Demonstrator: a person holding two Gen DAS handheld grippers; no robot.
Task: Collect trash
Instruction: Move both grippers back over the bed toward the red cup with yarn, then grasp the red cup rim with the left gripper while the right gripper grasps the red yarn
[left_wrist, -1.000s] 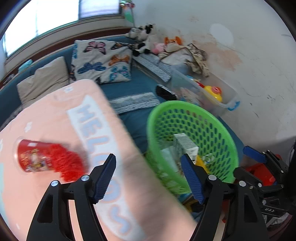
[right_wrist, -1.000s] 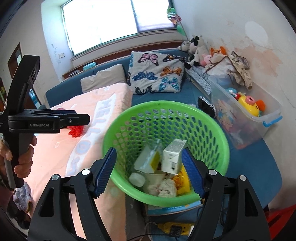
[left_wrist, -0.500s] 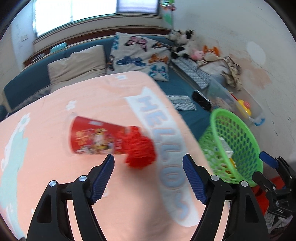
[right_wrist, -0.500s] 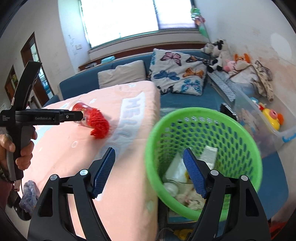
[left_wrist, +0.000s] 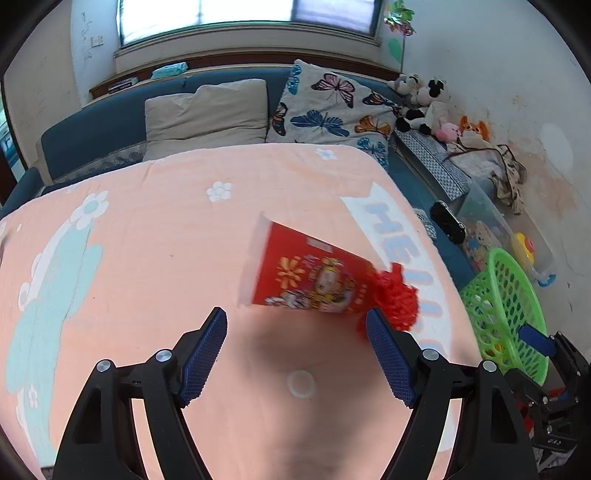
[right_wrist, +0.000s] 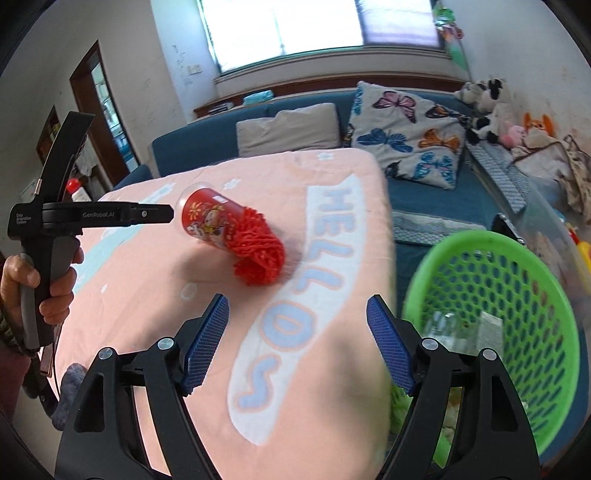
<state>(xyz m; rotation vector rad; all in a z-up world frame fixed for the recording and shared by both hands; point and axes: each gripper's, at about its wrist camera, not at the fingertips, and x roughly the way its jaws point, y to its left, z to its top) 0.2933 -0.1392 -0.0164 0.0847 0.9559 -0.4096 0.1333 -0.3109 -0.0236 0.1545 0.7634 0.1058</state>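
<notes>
Left gripper (left_wrist: 295, 328) hangs with fingers wide and empty just short of the red cup (left_wrist: 310, 275), spread to span it; green basket (right_wrist: 491, 325) waits beside.

"HELLOS" on pink blanket (right_wrist: 207, 295); "GenRobot.AI" on left tool (right_wrist: 107, 215); smaller print unreadable.

Both tongs are swung away from the green perforated plastic basket (right_wrist: 491, 325) toward the red printed paper cup (left_wrist: 310, 277) on the peach blanket (left_wrist: 166, 240), now centred ahead of the left tongs (left_wrist: 295, 332), whose empty jaws stand open.
</notes>
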